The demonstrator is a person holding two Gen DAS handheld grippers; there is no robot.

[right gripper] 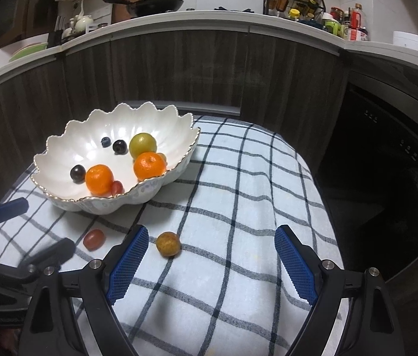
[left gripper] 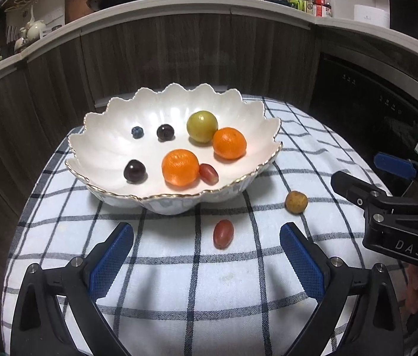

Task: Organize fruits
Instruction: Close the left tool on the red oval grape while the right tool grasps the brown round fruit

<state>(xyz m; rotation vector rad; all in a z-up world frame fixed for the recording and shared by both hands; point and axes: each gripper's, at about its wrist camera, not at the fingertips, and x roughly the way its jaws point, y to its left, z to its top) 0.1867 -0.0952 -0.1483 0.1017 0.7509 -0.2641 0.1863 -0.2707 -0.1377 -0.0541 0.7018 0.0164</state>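
Observation:
A white scalloped bowl [left gripper: 96,145] [right gripper: 57,160] with a gold rim sits on the checked cloth and holds two oranges [left gripper: 180,167], a green plum [left gripper: 202,126], dark grapes, a blueberry and a red grape tomato. Two fruits lie loose on the cloth: a red grape tomato [left gripper: 223,233] [right gripper: 93,239] and a small brown round fruit [left gripper: 296,202] [right gripper: 168,243]. My left gripper [left gripper: 207,234] is open, the red tomato just ahead between its fingertips. My right gripper [right gripper: 211,237] is open too, and the brown fruit lies just inside its left finger.
The checked cloth [left gripper: 179,290] covers a small rounded table whose edges fall away on all sides. Dark wooden cabinets [left gripper: 179,53] stand behind it, under a worktop with a wok, bottles and a spice rack. A dark appliance front [right gripper: 386,163] is at the right.

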